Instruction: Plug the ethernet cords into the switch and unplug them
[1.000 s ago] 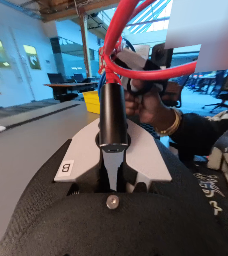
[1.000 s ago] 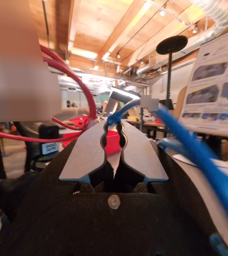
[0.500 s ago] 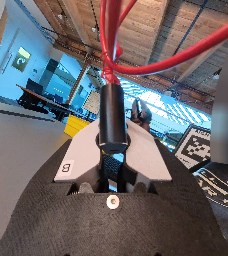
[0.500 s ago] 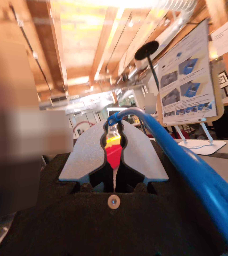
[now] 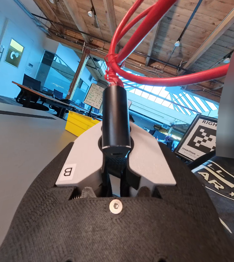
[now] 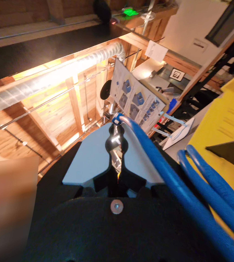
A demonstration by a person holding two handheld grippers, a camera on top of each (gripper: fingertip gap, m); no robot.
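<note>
Left wrist view: left gripper (image 5: 115, 141) stayed clamped on the black adapter (image 5: 115, 120), red ethernet cord (image 5: 163, 80) plugged into its far end | right hand gone from view | right wrist view: right gripper (image 6: 117, 131) swung away, jaws pinching blue ethernet cord (image 6: 156, 158) plug, unplugged, yellow bin (image 6: 224, 120) right.

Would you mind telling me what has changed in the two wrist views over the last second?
The left gripper tilted upward, so the person's other hand dropped from its view. The right gripper swung and rolled, bringing a yellow bin up on its right. Nothing was let go: the left stays clamped on the black adapter bearing the red ethernet cord, the right on the blue ethernet cord's plug end.
</note>
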